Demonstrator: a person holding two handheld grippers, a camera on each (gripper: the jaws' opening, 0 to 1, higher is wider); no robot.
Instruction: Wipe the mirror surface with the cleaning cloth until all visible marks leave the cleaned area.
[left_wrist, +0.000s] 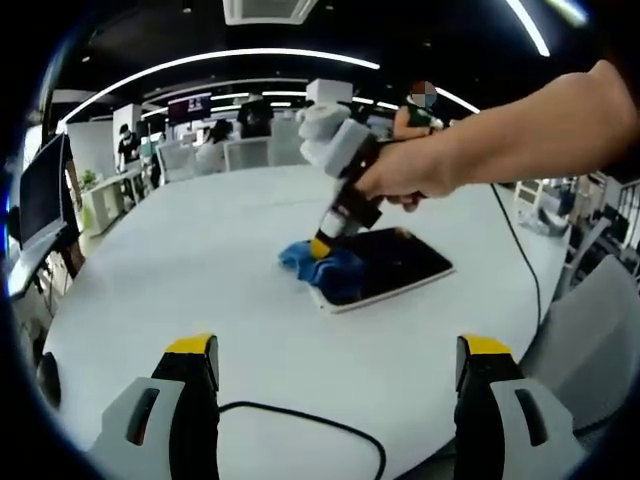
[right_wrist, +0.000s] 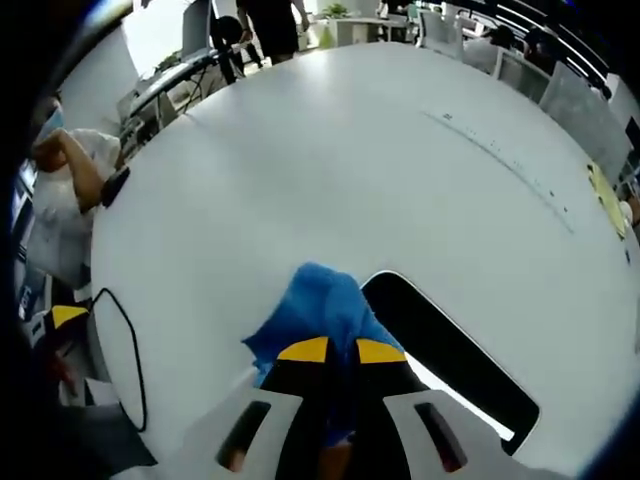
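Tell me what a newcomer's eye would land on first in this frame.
The bright blue cleaning cloth stands out, bunched at one end of the dark rectangular white-framed mirror on the round white table. In the left gripper view, the right claw presses down on that cloth; its yellow-tipped jaws are shut on it in its own view. The left claw hangs open over bare tabletop, near a black cable.
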